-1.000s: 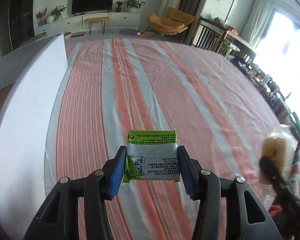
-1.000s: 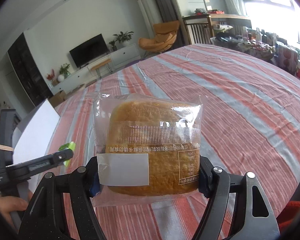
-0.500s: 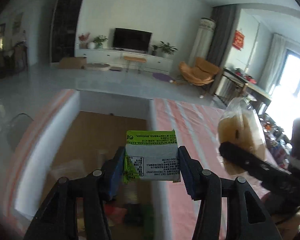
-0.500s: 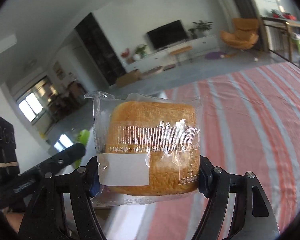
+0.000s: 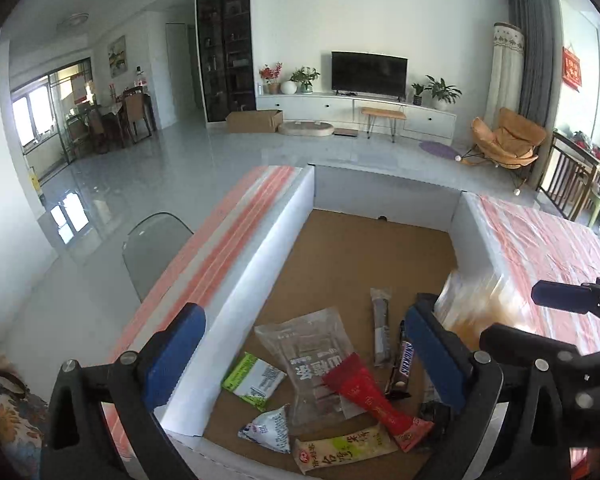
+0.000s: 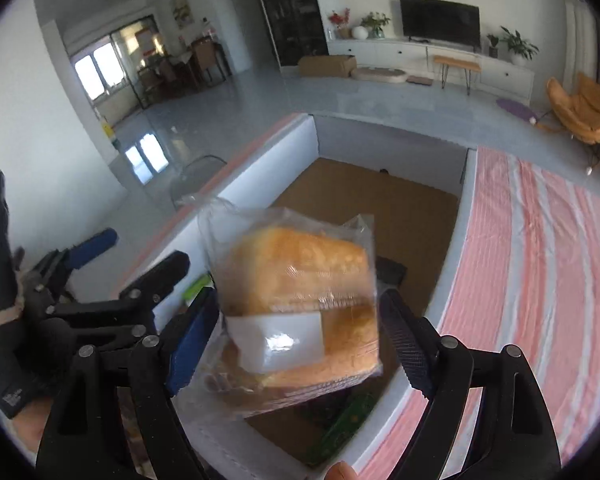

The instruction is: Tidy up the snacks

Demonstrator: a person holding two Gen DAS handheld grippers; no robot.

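— Bagged cake [image 6: 300, 300]: where?
— Mid-frame, tilted, between right gripper [image 6: 300, 332] fingers spread wide; seems slipping free, directly over the white box [image 6: 268, 168] below.
— Left gripper [image 5: 300, 356]?
— Wide, empty, above the green packet [image 5: 254, 378] lower centre; right nearer.

A clear-wrapped golden cake [image 6: 300, 300] hangs tilted and blurred over the white-walled box [image 5: 260, 264]. On its brown floor lie a green-and-white packet [image 5: 253, 379] and other wrapped snacks (one a Snickers bar [image 5: 403, 365]).
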